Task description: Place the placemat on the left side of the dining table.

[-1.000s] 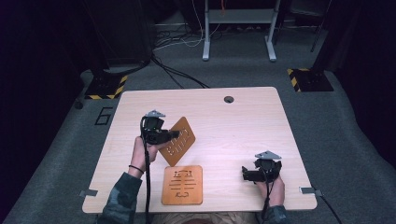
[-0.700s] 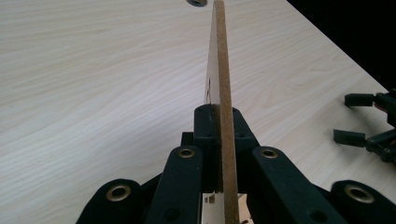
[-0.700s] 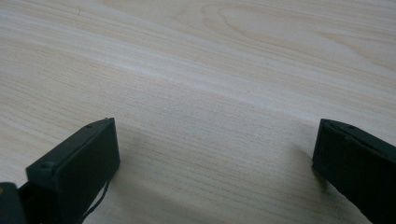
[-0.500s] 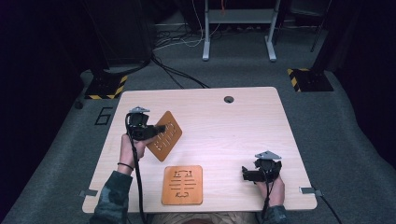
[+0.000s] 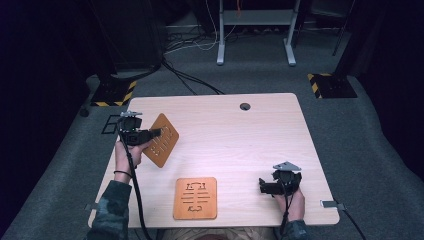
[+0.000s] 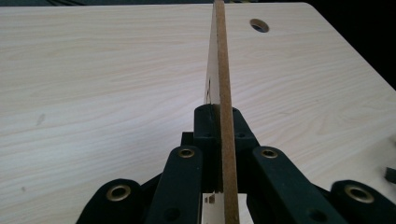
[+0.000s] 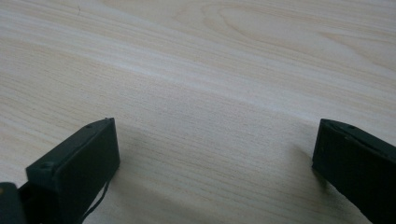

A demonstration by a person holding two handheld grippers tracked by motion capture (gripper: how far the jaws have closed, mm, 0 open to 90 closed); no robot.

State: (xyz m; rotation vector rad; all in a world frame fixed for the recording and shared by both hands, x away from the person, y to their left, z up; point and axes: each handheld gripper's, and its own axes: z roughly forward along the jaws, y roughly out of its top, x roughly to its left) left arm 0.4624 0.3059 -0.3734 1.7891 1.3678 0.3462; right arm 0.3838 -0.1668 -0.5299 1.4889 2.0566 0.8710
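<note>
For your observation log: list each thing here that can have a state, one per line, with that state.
left gripper: shut on the held board
held board: lifted, clamped edge-on between the jaws
flat board: lying flat near the table's front edge, untouched
right gripper: open, nothing between the jaws
table: bare wood top, bearing the flat board

1. A light wooden table (image 5: pixel 250 140) is seen at the centre, with a round cable hole (image 5: pixel 244 106) near its 12 o'clock edge.
2. A second brown slotted board (image 5: pixel 195 198) lies flat towards 6 o'clock.
3. Grey desk legs (image 5: pixel 220 35) stand at 12 o'clock.
4. Yellow-black striped bases (image 5: pixel 330 85) are placed at 2 and 10 o'clock.
</note>
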